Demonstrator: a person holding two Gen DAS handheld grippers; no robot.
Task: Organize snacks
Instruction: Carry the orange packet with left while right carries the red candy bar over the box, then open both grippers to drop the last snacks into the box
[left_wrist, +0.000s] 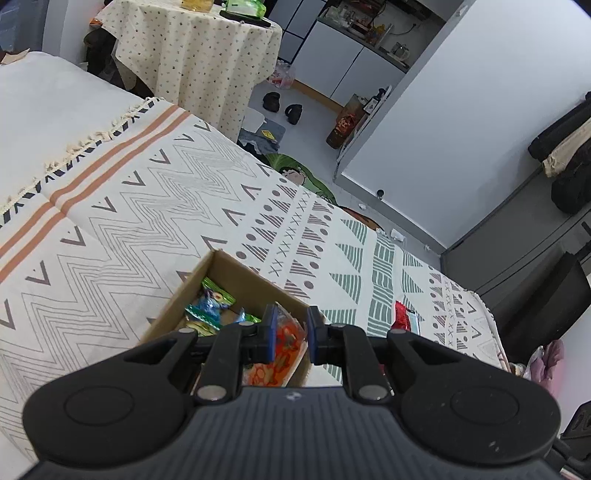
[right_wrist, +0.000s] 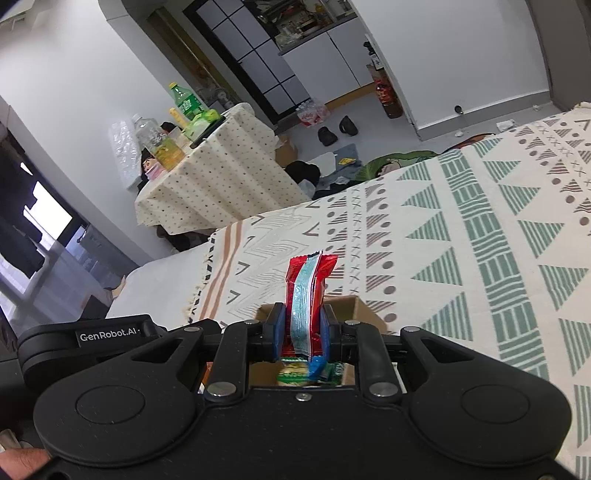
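1. The right gripper (right_wrist: 300, 332) is clamped on a red packet (right_wrist: 308, 295), which stands upright between the blue pads; the grip sits on the packet's lower half, so most of it sticks up past the fingers; that seems a secure hold for carrying a light, crinkly wrapper.
2. Just below and beyond the jaws lies the box (right_wrist: 360, 306), an open cardboard one resting on the patterned blanket (right_wrist: 480, 240); green and blue wrappers show under the packet, so the gripper looks poised over the box to drop its load in.
3. The left gripper (left_wrist: 290, 334) holds nothing; its jaws stand narrowly apart, hovering above the same box (left_wrist: 207, 273); an orange snack bag (left_wrist: 286, 347) lies in the box behind the gap, not gripped.
4. More snacks (left_wrist: 210, 306) sit loose in the box; the red packet (left_wrist: 402, 315) shows at the right, past the box's edge in this view.
5. Judgement: sorting is well along; the next step is likely to open the right jaws over the box; the risk is the packet catching the rim and falling onto the blanket.
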